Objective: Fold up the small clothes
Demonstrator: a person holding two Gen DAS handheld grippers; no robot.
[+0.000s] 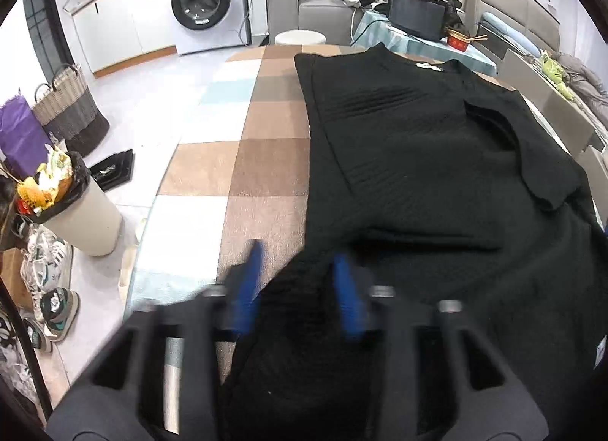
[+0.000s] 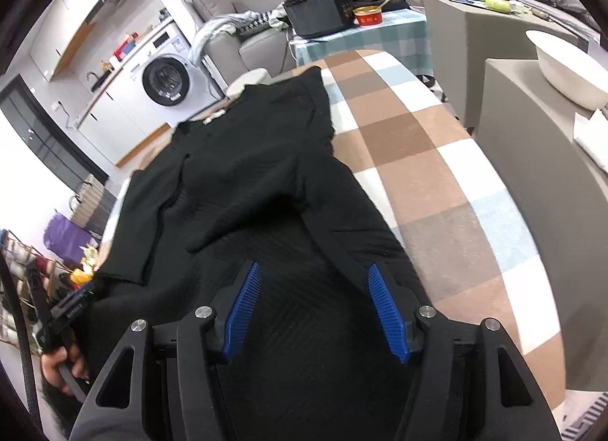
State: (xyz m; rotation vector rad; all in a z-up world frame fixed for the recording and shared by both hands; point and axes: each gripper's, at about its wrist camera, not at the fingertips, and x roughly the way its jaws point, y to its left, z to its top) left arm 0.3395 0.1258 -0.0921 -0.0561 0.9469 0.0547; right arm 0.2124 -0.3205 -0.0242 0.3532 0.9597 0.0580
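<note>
A black knit top (image 1: pixel 418 144) lies flat on the table's checked cloth (image 1: pixel 262 160), neck end far, one sleeve folded across its body. It also shows in the right wrist view (image 2: pixel 243 175). My left gripper (image 1: pixel 298 251) is open over the garment's near left hem, its blue fingers (image 1: pixel 347 289) blurred by motion, with dark fabric lying between them. My right gripper (image 2: pixel 315 270) is open above the near right hem; its blue pads (image 2: pixel 383 308) hold nothing. The left gripper and the hand holding it show at the left edge of the right wrist view (image 2: pixel 68 312).
The checked cloth (image 2: pixel 437 182) extends right of the garment. Left of the table are a full waste bin (image 1: pixel 72 205), shoes (image 1: pixel 49 277) and a woven basket (image 1: pixel 68 106). Beyond are a washing machine (image 1: pixel 205 0), a sofa (image 1: pixel 304 0) and a side table with a screen (image 1: pixel 416 10). A white bowl (image 2: pixel 566 68) sits on grey boxes at right.
</note>
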